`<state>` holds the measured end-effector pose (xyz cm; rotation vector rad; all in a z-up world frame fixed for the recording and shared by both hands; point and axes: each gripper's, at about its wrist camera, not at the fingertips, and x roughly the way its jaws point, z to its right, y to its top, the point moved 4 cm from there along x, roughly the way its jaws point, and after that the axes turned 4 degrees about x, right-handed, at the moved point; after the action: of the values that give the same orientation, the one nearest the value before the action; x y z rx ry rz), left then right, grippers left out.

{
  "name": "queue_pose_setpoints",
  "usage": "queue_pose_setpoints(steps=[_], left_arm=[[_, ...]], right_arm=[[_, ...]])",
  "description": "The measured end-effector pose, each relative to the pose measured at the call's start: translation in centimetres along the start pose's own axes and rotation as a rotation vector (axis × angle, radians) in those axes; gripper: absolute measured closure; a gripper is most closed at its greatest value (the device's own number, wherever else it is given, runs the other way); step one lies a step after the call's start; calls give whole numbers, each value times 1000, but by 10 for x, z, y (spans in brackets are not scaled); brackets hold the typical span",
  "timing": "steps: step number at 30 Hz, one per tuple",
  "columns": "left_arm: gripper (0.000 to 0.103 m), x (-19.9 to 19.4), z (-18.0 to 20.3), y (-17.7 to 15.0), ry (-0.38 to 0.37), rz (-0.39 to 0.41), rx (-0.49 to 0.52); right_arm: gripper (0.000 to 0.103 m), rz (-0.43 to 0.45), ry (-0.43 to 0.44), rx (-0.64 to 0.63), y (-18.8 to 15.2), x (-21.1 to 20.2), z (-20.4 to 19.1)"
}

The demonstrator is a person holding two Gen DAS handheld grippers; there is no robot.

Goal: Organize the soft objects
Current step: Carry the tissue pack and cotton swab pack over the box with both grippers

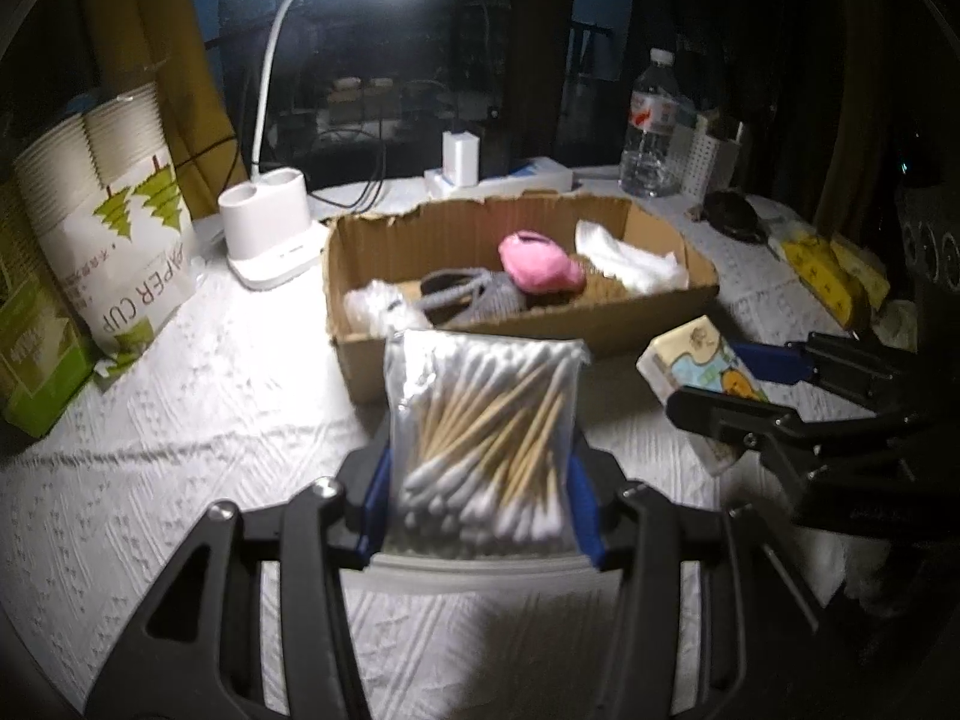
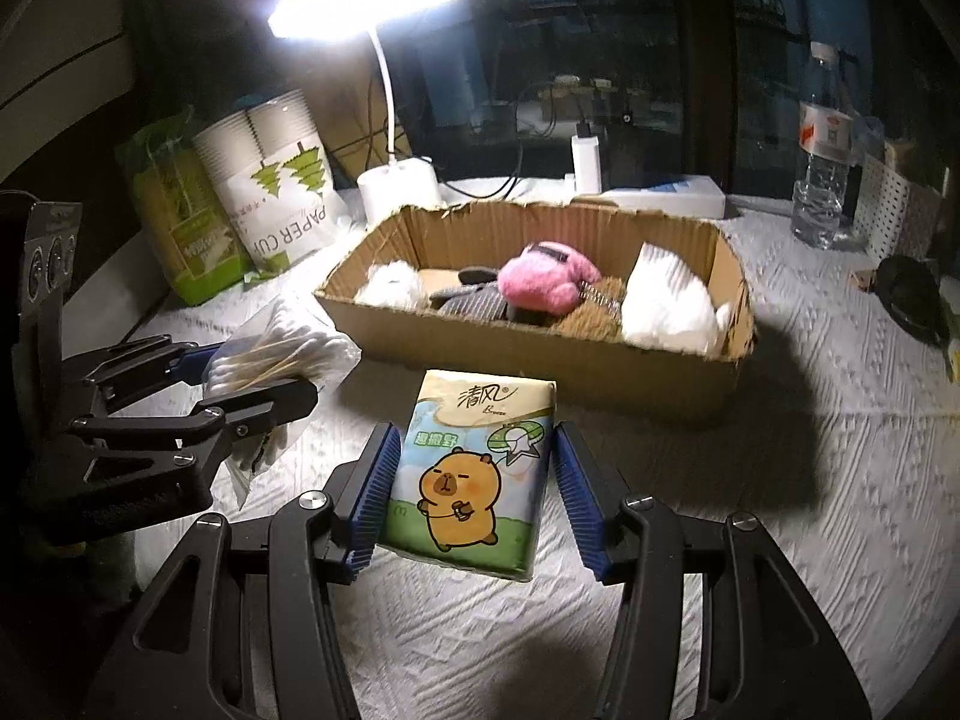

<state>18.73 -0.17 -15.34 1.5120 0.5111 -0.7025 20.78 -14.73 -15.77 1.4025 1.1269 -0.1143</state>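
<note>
My left gripper [image 1: 480, 480] is shut on a clear bag of cotton swabs [image 1: 486, 444] and holds it in front of the open cardboard box [image 1: 630, 318]. The box holds a pink plush [image 1: 537, 264], a grey knitted piece [image 1: 462, 297] and white soft items [image 1: 630, 261]. My right gripper [image 2: 474, 486] has its blue pads against both sides of a tissue pack with a capybara print [image 2: 468, 474], held near the box's front wall [image 2: 540, 360]. Each gripper shows in the other's view: the left [image 2: 258, 378], the right [image 1: 720, 372].
A lit desk lamp [image 1: 270, 228] stands behind the box on the left. Paper cup sleeves [image 1: 114, 210] and a green package [image 1: 30, 348] stand at far left. A water bottle [image 1: 651, 126], a white perforated basket [image 1: 708, 156], a dark object [image 1: 729, 213] and yellow packs [image 1: 828, 270] are at right.
</note>
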Motion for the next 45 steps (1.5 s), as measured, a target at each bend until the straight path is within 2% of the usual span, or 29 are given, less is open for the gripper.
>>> queue_pose_setpoints(steps=[10,24,34,45], left_arm=[[53,7,-7,24,24,18,-30],[53,20,-18,58,104,38,-34],[53,45,-34,75,158,23,-24],[53,79,-54,86,174,-6,-35]], right_arm=[[48,31,-6,7,24,-2,19],[48,68,23,34,47,-2,53],[48,90,18,67,58,5,67],[48,66,24,69,66,22,69]])
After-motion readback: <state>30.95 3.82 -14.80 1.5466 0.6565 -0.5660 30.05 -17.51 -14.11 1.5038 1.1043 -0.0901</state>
